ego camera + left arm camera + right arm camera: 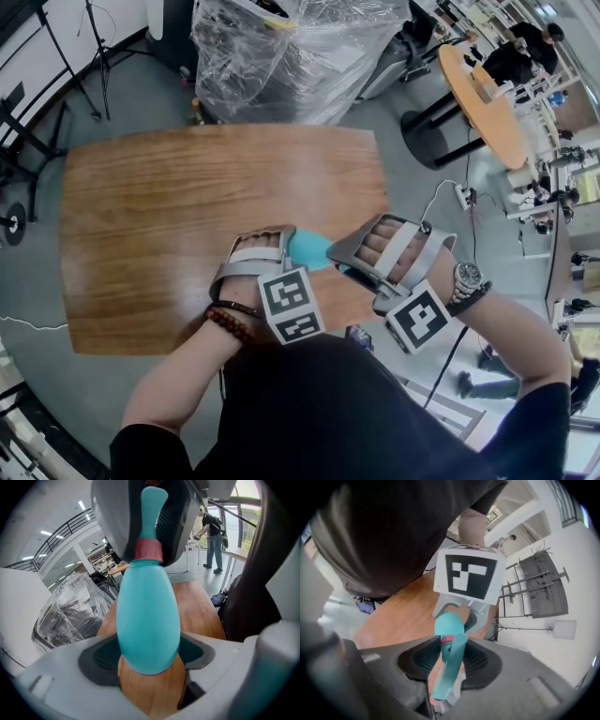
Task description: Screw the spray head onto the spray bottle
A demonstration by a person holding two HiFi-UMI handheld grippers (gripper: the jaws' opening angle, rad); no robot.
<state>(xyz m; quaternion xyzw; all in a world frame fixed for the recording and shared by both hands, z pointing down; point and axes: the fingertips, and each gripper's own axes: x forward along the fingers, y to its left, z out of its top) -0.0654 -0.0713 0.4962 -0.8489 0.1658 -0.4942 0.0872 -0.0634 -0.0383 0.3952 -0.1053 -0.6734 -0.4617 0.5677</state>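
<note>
Two tools work close together over the near part of the wooden counter (pixel 187 216). Far left on the grey floor stand dark tripod legs (pixel 94 56). Beyond the counter's far edge sits a bundle wrapped in clear film (pixel 291 56). Upper right is a round orange table (pixel 487 103), well apart from the work. From the head view, the marker cubes and both hands cover most of the job, so only a teal sliver shows between them. The left tool (pixel 150 653) is closed on the rounded body of the teal spray bottle (pixel 147 616), pads pressing both flanks, and the bottle is held above the wood, not resting on it. A pink collar (pixel 149 550) sits on the bottle's neck. The right tool (pixel 449 660) is clamped on the teal spray head (pixel 452 663) just above that collar. The two tools point at each other along the bottle's axis. Cannot tell how far the collar is threaded.
</note>
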